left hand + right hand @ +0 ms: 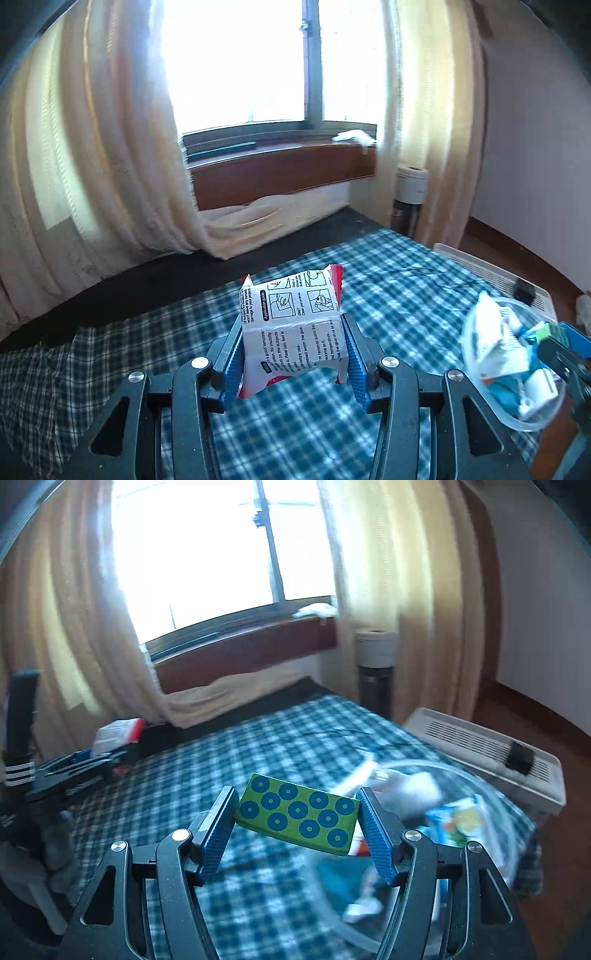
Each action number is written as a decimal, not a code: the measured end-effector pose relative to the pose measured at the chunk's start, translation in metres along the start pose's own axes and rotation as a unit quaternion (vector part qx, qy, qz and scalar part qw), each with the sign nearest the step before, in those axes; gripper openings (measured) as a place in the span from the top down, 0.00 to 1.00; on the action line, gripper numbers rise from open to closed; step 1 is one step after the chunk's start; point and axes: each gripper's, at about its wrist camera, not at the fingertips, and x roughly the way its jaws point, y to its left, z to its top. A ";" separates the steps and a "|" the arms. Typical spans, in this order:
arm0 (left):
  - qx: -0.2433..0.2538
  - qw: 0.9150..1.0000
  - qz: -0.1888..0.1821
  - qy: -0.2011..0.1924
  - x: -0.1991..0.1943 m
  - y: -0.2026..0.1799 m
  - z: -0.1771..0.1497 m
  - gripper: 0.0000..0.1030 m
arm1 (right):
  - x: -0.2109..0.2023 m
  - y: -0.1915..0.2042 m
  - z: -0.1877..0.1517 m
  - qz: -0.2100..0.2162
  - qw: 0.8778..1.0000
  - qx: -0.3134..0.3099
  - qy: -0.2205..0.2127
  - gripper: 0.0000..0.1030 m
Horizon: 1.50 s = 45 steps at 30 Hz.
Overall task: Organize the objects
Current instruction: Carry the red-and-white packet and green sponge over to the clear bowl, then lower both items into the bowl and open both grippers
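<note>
My left gripper (293, 354) is shut on a white and red packet (293, 325) printed with instructions, held above the blue checked cloth (295, 424). The same gripper and packet (118, 731) show at the left of the right wrist view. My right gripper (297, 821) is shut on a green block with blue dots (299, 812), held over the cloth just left of a clear plastic bowl (480, 786). The bowl (513, 417) holds several small packets and tubes, and the right gripper with the green block (546, 332) shows beside it in the left wrist view.
The cloth covers a dark table (147, 280) under a window with cream curtains (92, 166). A white slatted appliance (487, 749) with a small black item on top stands to the right. A tall white and dark cylinder (376, 672) stands by the curtain.
</note>
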 end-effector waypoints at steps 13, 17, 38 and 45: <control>0.036 0.998 -0.041 0.007 -0.011 -0.061 -0.004 0.51 | 0.017 -0.072 -0.005 -0.046 0.998 0.035 0.020 0.36; 0.044 0.998 -0.048 0.013 -0.009 -0.075 -0.005 0.51 | 0.022 -0.079 -0.009 -0.044 0.998 0.041 0.025 0.36; 0.075 0.994 -0.071 0.026 -0.009 -0.127 -0.009 0.51 | 0.036 -0.097 -0.003 -0.033 0.998 0.039 0.027 0.35; 0.077 0.994 -0.074 0.031 -0.008 -0.133 -0.009 0.51 | 0.041 -0.101 0.001 -0.016 0.998 0.051 0.028 0.28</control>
